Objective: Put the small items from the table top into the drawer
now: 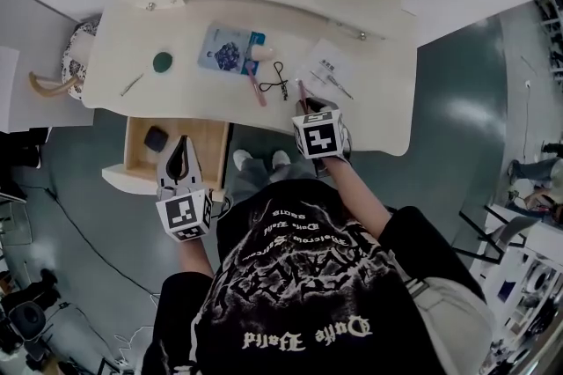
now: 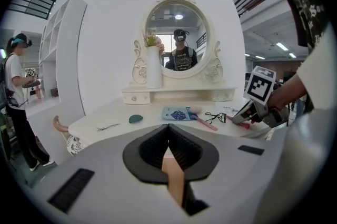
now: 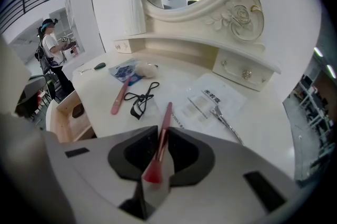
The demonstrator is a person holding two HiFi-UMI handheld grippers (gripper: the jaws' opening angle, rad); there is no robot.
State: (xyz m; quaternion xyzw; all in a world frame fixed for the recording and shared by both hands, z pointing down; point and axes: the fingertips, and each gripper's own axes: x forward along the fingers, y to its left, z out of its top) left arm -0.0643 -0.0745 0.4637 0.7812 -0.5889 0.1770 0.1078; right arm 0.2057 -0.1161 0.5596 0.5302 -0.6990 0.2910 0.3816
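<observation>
My right gripper [image 3: 160, 131] sits low in the middle of its own view, its jaws clamped on the handle of a red brush [image 3: 166, 115]. The bristle end is down between the pads and the handle points up toward the table [image 1: 369, 113]. In the head view this gripper is at centre, at the table's near edge.

My left gripper [image 2: 168, 128] has its jaws together with nothing in them. In the head view it hangs at lower left, over the open drawer [image 1: 207, 155]. Bare wood shows through the slit below the tips. A dark pad [image 1: 157, 138] lies in the drawer's left part.

On the table, just beyond the brush, lies a black curler [image 3: 140, 98]. A pink stick [image 3: 120, 95] lies just left of it. To the right lies a clear sachet [image 3: 210, 102] with print on it, and tweezers [image 3: 227, 124] rest on its near right corner.

Farther back, a blue packet [image 1: 230, 47] lies flat with a beige puff [image 1: 262, 53] against its right edge. The far end of the pink stick reaches the packet. Well to the left of the packet lies a green disc [image 1: 163, 62], and a thin pin [image 1: 132, 84] lies nearer the table's left edge.

At the back, a round mirror [image 2: 176, 33] in a carved frame stands on a low shelf. A white vase [image 2: 154, 68] stands at its left.
</observation>
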